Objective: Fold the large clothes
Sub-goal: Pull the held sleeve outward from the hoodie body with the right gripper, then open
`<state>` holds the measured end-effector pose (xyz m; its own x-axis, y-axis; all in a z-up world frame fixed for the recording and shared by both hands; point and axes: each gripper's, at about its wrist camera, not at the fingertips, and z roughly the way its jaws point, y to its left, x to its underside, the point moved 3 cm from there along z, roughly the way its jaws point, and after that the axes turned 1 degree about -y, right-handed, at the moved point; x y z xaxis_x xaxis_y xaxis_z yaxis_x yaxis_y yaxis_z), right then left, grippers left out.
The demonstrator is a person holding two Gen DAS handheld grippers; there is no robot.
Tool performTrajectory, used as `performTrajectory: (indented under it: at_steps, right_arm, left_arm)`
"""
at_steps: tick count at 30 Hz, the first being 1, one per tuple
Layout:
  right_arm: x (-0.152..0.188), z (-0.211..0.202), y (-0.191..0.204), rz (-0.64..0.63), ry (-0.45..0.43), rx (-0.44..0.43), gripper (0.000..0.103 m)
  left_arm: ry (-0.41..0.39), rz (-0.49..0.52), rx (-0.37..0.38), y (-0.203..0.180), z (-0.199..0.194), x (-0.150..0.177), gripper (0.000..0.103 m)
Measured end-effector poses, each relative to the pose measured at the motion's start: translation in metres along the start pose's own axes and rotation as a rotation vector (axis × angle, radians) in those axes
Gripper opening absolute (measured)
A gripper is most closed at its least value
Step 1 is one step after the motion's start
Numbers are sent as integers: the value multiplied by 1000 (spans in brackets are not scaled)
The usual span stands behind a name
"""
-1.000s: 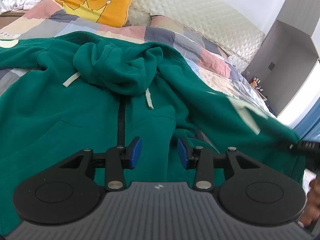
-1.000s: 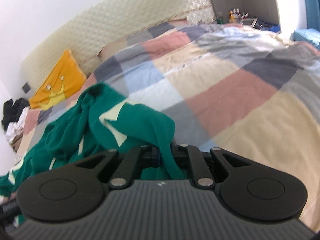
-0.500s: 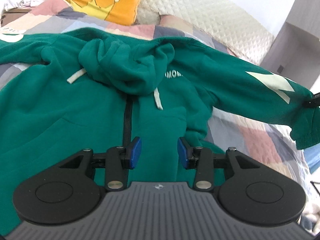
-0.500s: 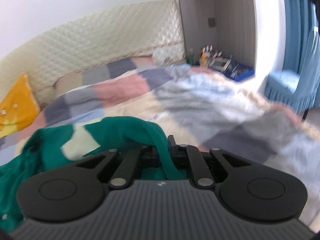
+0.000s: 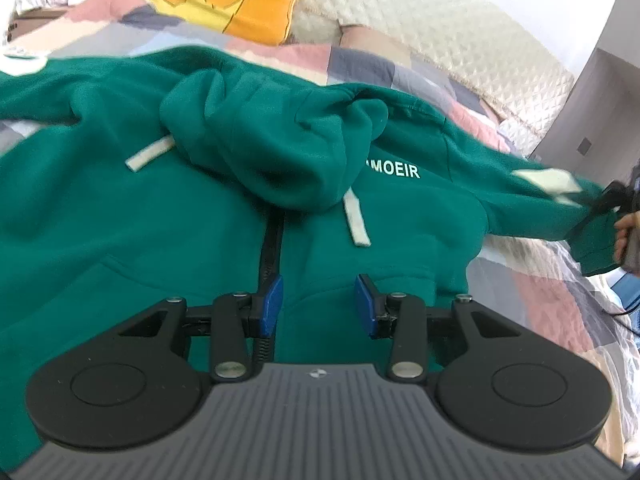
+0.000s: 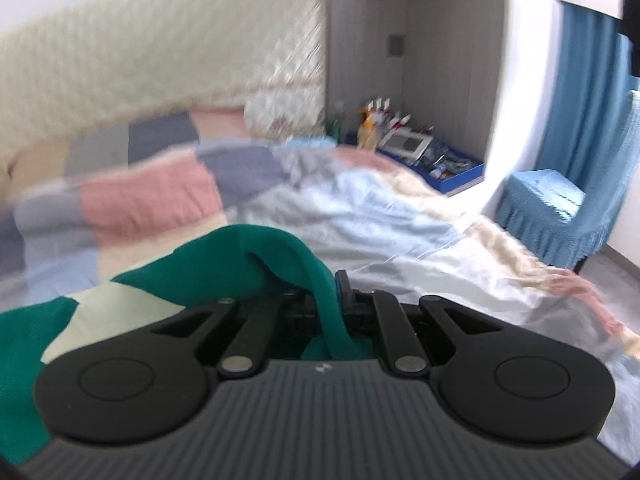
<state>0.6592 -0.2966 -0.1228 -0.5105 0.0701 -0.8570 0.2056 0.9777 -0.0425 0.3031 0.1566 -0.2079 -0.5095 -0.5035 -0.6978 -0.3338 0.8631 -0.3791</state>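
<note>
One green hoodie (image 5: 168, 216), sleeve cuff (image 6: 320, 292) in clamped right tongs (image 6: 326, 300); left tongs (image 5: 319, 304) apart.

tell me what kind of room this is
Most likely a bedroom: a bed with a patchwork quilt and a quilted cream headboard, an orange crown-print pillow by it, and blue curtains beside a blue-covered chair.

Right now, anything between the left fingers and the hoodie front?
Nothing visible. The left gripper hangs open over the green hoodie, bare fabric in the gap. The right gripper is shut on the sleeve cuff.
</note>
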Motion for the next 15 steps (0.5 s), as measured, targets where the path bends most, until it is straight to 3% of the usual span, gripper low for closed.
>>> performTrajectory:
  at_steps: [5,9,12,13,15]
  right_arm:
    - [42,47,-7,13,80,-15,10]
    - [57,47,2,-95,26,-51,10]
    - [54,38,5,-94,55,-90,15]
    - [51,33,6,-105,67,-97,20]
    - [46,19,5,-100,77,-112,44]
  left_arm:
    - [21,52,2,-7,20,1,45]
    - [33,60,0,-5,25,1,45]
    - [44,52,-7,-5,20,-3,45]
    - [41,44,1,-5,16,-4,45]
    - [37,30,24,-4,7,-8,45]
